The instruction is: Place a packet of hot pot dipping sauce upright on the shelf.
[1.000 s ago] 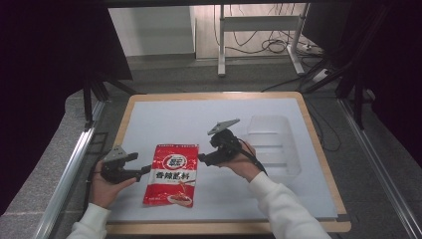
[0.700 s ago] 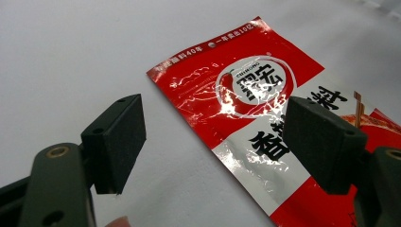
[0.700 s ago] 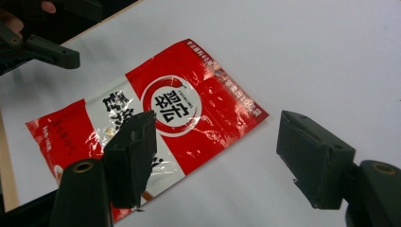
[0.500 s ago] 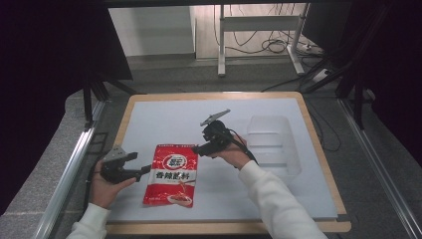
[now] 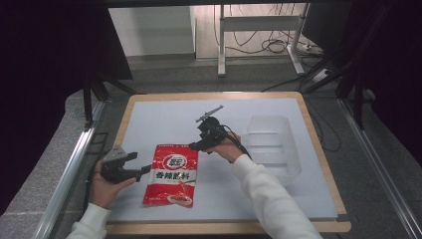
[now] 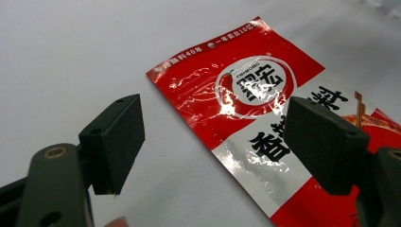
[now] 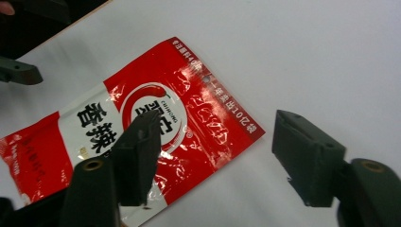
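Right tool [image 5: 195, 145] now nearer, narrowing yet spread, over red sachet's [image 5: 171, 174] top corner, untouched.

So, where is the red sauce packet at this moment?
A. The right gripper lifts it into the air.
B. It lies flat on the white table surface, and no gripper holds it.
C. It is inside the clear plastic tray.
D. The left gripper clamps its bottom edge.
B: the red sauce packet lies flat on the white table, with both the left gripper and the right gripper open beside it.
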`<state>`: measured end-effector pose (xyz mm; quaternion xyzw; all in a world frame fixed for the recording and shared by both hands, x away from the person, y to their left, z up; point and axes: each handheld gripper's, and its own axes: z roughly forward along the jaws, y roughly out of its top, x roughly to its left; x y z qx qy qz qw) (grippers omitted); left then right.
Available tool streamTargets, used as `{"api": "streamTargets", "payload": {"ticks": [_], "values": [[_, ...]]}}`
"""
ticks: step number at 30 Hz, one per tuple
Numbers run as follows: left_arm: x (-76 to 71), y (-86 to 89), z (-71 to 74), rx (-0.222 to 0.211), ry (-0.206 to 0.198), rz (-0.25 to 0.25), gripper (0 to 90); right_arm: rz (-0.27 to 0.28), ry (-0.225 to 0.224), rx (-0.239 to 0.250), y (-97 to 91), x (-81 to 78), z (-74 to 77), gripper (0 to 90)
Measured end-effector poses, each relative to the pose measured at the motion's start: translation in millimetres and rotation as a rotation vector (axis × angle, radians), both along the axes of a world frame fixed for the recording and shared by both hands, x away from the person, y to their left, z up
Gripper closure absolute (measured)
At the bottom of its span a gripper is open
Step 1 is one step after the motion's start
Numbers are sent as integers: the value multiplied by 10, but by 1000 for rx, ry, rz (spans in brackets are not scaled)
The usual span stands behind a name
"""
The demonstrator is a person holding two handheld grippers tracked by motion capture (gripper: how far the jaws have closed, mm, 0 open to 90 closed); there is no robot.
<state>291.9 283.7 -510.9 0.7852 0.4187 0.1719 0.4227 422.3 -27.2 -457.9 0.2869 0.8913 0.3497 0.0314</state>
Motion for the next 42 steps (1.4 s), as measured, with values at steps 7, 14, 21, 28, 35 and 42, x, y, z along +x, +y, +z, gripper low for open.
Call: {"api": "streamTargets", "payload": {"ticks": [7, 14, 21, 28, 35, 42], "values": [[0, -10, -3, 0, -1, -3, 211, -3, 51, -29, 82, 141, -131, 435], [3, -5, 10, -34, 4, -10, 208, -15, 102, -51, 119, 302, -263, 489], [7, -12, 0, -22, 5, -10, 208, -23, 152, -52, 110, 419, -387, 537], [8, -19, -7, -21, 8, -12, 208, -29, 180, -55, 104, 482, -468, 565], [13, -12, -18, -15, 8, -8, 207, -21, 213, -53, 132, 515, -551, 617], [17, -8, -22, -11, 13, 1, 204, 0, 230, -44, 137, 522, -583, 721]]}}
